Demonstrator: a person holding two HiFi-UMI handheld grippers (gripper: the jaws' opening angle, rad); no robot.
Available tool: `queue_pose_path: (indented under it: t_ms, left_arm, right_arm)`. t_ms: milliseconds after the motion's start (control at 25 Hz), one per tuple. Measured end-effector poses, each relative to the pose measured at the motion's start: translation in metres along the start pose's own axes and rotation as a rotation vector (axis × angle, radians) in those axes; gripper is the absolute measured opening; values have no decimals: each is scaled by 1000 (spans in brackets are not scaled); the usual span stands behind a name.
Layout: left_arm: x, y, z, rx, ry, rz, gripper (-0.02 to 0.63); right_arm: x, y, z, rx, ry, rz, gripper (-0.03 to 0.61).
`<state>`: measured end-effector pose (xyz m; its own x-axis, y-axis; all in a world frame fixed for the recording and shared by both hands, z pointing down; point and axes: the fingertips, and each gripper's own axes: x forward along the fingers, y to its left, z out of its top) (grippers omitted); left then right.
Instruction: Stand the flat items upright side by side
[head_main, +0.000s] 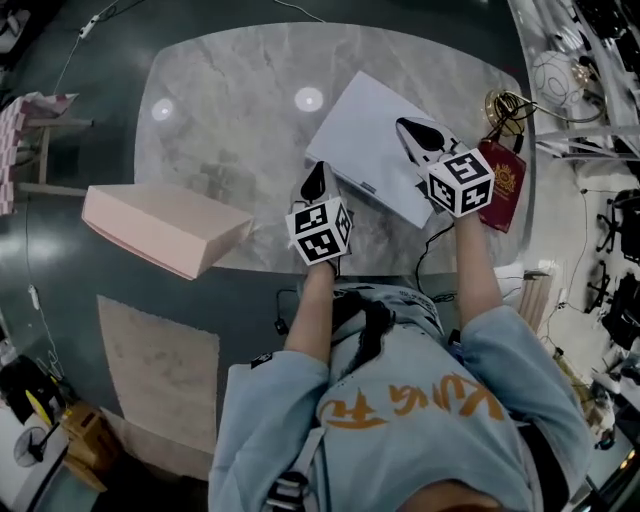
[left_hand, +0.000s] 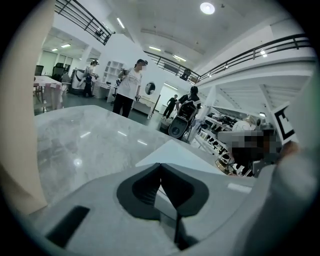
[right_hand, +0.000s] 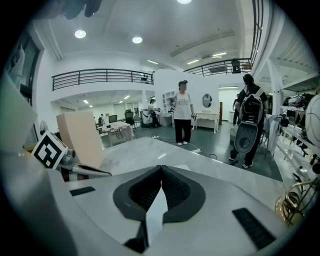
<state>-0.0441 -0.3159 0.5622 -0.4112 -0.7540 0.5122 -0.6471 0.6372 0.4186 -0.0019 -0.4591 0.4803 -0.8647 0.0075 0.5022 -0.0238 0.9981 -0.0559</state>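
White, thin and rectangular, the flat item (head_main: 362, 135) lies face-down at 1 o'clock on the grey marble table (head_main: 230, 110). The left gripper (head_main: 319, 170) at its 7 o'clock corner and the right gripper (head_main: 405, 126) over its 3 o'clock side both have their fingers clenched, empty. A pink box (head_main: 160, 225) overhangs at 9 o'clock and a red booklet (head_main: 505, 185) lies at 3. The dark floor (head_main: 90, 130) surrounds the table.
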Motion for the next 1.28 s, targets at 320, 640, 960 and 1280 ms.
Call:
queue_pose_path:
  t_ms: [320,640,960,1280]
  left_arm:
    - [4,-11,-11,-20,-24,118,24]
    - [6,-12,-25,-70,-29,220,104]
    - [12,-10,-41,-171,-7,254,223]
    - [22,-6,-55,-282,25,250,317]
  right_arm:
    - [22,-21,2,-105,66,141,14]
    - [50,-38,-7,-180,139,258,58]
    - [81,-56,-32,-180,267,346,183]
    - [111,-65,-63,-101,414,449,338]
